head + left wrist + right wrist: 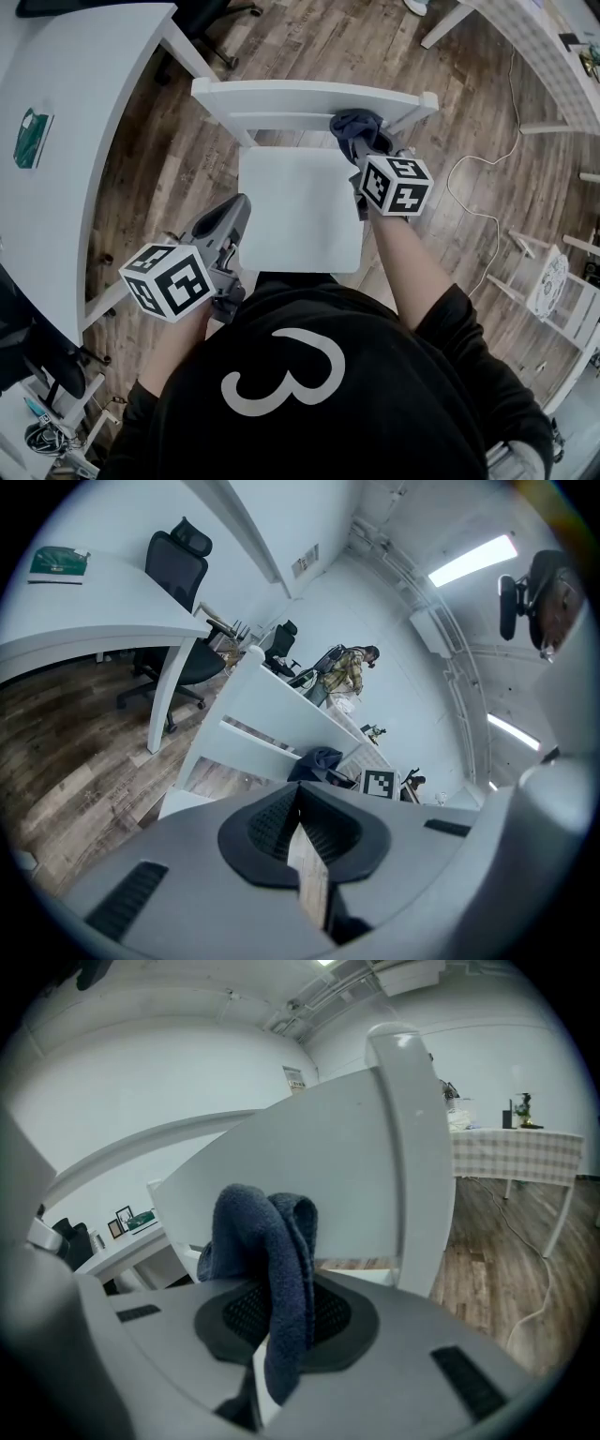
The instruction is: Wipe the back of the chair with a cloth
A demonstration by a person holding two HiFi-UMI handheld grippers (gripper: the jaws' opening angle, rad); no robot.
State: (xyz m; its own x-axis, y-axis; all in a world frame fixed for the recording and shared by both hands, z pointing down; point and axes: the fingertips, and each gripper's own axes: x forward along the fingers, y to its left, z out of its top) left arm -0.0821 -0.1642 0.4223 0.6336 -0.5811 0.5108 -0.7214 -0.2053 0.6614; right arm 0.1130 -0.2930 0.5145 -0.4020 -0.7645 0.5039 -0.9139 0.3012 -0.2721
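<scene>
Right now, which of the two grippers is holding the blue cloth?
The right gripper: its jaws pinch the dark blue cloth up at the white chair back. The left gripper holds nothing, and its jaws are together.

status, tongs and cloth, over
Right tongs shut on cloth, at chair back near its right post. Left tongs shut, empty, off beside the seat. Nothing in the way.
</scene>
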